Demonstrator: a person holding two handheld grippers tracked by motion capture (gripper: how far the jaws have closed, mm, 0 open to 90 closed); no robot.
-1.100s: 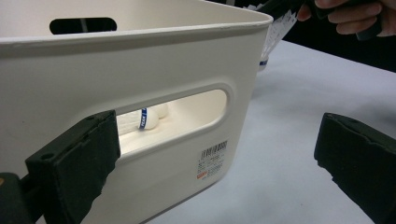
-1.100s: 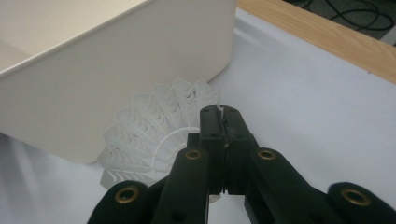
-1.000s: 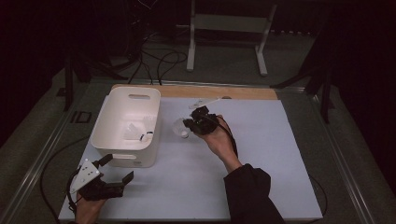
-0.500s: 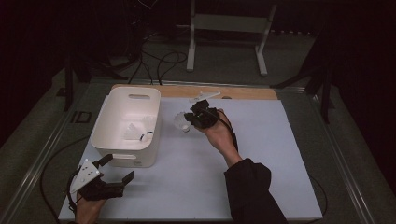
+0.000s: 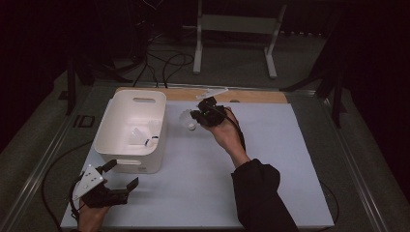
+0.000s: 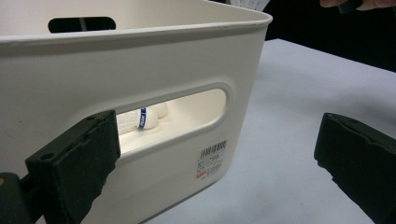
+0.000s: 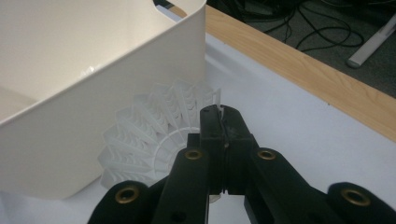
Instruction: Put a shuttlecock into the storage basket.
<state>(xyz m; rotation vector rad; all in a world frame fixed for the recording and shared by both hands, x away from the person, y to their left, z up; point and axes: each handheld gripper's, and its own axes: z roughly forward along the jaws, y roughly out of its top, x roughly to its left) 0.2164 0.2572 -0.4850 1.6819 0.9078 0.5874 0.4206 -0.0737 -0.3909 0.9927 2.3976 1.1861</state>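
My right gripper is shut on the skirt of a white plastic shuttlecock and holds it just right of the white bin, over the table. In the right gripper view the jaws pinch the feathered rim of the shuttlecock close against the bin's outer wall. Inside the bin lie other shuttlecocks, one with a blue band. My left gripper stands open at the bin's near side. Between its wide-apart fingers, the bin's handle slot shows the blue-banded shuttlecock.
A white mat covers the table, with a wooden strip along its far edge. Beyond it are cables and a white stand on the floor. Room lies open to the right of the bin.
My right gripper has risen slightly and shifted toward the far side with the shuttlecock still in it. The left gripper has stayed in place.
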